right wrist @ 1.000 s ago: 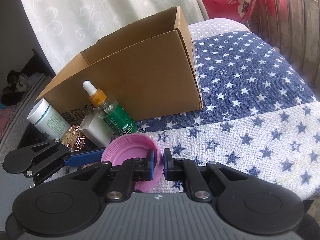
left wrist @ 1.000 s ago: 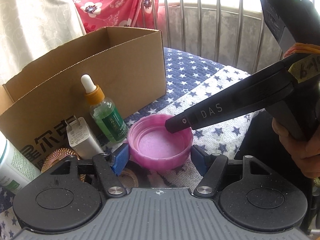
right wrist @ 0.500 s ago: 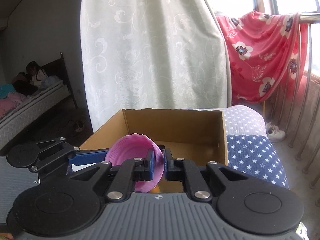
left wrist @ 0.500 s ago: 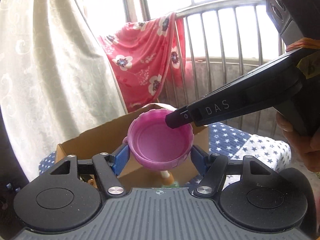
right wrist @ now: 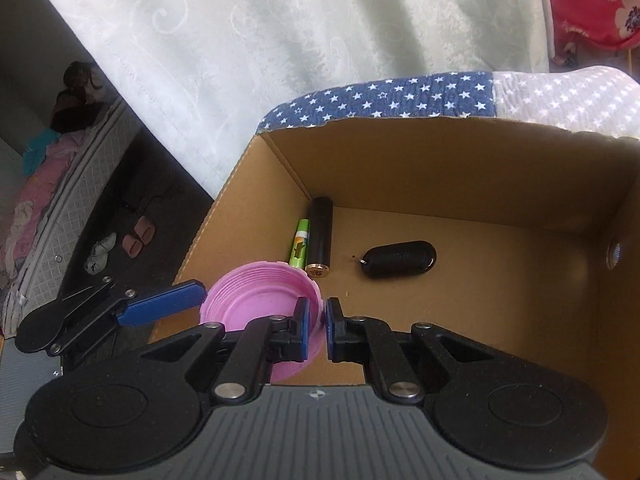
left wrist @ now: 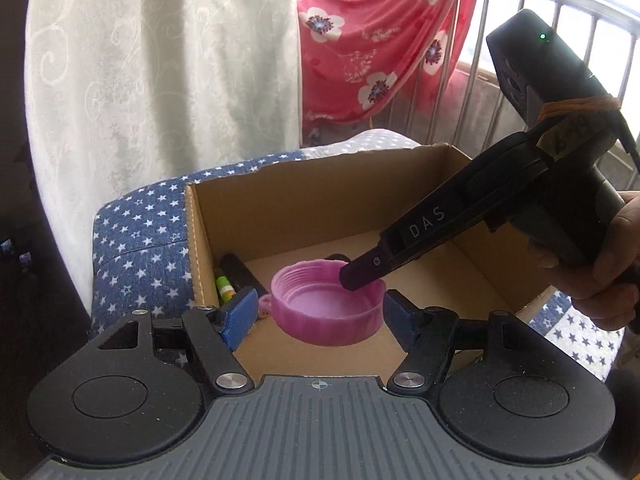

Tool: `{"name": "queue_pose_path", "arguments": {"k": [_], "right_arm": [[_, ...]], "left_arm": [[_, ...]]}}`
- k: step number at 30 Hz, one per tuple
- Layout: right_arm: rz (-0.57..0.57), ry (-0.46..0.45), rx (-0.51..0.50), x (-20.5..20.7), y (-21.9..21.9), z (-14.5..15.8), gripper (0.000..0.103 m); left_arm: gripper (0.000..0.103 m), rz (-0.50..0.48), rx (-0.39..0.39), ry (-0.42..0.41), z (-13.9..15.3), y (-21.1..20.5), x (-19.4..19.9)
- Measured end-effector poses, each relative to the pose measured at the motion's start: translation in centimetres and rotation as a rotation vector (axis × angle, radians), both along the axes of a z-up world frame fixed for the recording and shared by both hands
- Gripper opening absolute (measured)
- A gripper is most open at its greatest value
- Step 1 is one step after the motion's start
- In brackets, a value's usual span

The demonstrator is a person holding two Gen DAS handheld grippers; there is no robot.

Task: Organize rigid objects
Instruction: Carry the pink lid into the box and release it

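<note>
Now the pink lid (left wrist: 326, 308) is held over the cardboard box (right wrist: 460, 168), clamped at its rim by right tongs (right wrist: 317, 326); left tongs (left wrist: 320, 312) stand apart around it. Battery (right wrist: 300, 249), black tube (right wrist: 320, 236) and key fob (right wrist: 400, 258) are already boxed; release is left.

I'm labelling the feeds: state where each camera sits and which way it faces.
Left wrist: on the left tool, aimed down into the cardboard box; its open fingers, the right tool and the holding hand show.
Right wrist: on the right tool, aimed down into the box; its fingers pinch the rim of the pink cap, one left-tool finger shows.
Shared: box, cap, both tools.
</note>
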State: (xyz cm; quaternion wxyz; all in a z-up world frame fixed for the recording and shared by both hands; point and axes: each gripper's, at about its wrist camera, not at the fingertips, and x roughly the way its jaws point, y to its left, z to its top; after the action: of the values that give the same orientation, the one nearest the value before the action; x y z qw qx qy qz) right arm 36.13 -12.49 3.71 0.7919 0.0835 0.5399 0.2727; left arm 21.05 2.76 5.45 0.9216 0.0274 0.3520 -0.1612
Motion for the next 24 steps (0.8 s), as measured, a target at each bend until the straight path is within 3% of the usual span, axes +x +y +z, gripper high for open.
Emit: {"name": "queue_pose_path", "arguments": {"k": [5,12,15,20,24], "right_arm": [[0.005,0.069,-0.068,0.8,1.4,-2.2,0.009],[0.022,0.128,-0.091,0.8,2.9,-3.2,0.013],[0.015,0.102,-0.077,0.3,2.6,-2.1,0.026],[-0.014,0.040,0.035,-2.1,-0.2,1.6,0.041],[-0.023,-0.055,0.115,-6.6,-3.5,5.2,0.043]], "left_arm": [[0.071,0.040,-0.029,-0.028,0.6,2.3,-0.8],[0.073,0.062,-0.062,-0.091,2.3,3.6,-2.1],[0.075,0.065,-0.076,-0.121,3.0,3.7,-3.1],[0.085,0.067,-0.111,-0.171,3.9,4.2,-5.2],[0.093,0.070,-0.120,-0.199,4.5,4.3,-7.3]]}}
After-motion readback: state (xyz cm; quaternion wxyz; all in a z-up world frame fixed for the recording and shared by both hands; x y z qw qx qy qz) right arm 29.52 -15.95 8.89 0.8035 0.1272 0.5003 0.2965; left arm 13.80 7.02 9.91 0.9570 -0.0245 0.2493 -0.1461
